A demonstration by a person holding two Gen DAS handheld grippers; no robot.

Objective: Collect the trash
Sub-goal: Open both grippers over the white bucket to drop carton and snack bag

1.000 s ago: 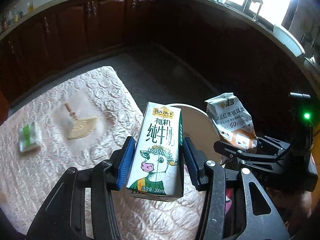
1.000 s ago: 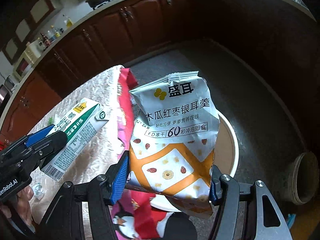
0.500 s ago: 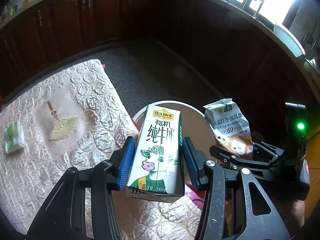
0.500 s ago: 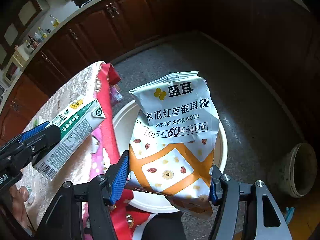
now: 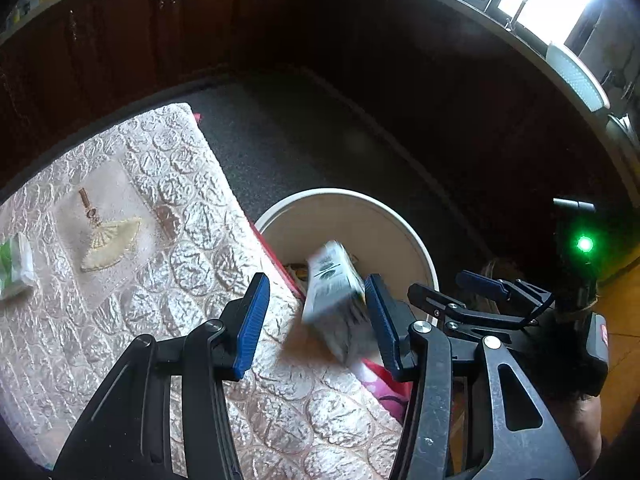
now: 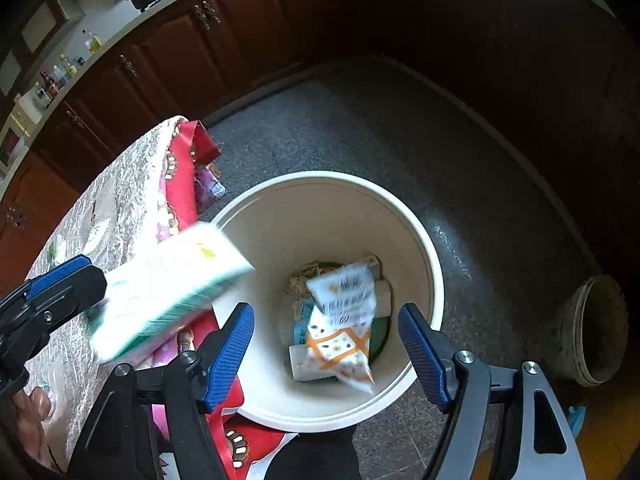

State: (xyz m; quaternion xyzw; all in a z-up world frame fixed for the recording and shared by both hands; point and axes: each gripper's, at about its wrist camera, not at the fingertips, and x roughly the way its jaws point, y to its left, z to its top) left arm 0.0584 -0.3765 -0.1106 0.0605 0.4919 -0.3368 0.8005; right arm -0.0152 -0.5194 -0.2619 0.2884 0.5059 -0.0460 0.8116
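1. Dropping into the white bin (image 6: 434, 280): snack bag (image 6: 342, 320), blurred, already low inside on other rubbish.
2. Spread wide and empty: right claw (image 6: 326, 340), jaws just opened, against a firm pinch on the bag half a second ago.
3. Tumbling past the bin rim: milk carton (image 5: 336, 300), blurred, clear of one blue pad; left claw (image 5: 316, 316) also spread, where earlier it clamped the carton upright.
4. Waiting on the quilted table (image 5: 120, 280): green-white packet (image 5: 14, 264), likely next.

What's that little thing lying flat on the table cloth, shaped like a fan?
Start at the table with the pale quilted cloth, beside the white bin. On a smooth square patch of the cloth lies a cream fan with a brown handle. Unlike the green-and-white packet at the cloth's edge, it is spread open.
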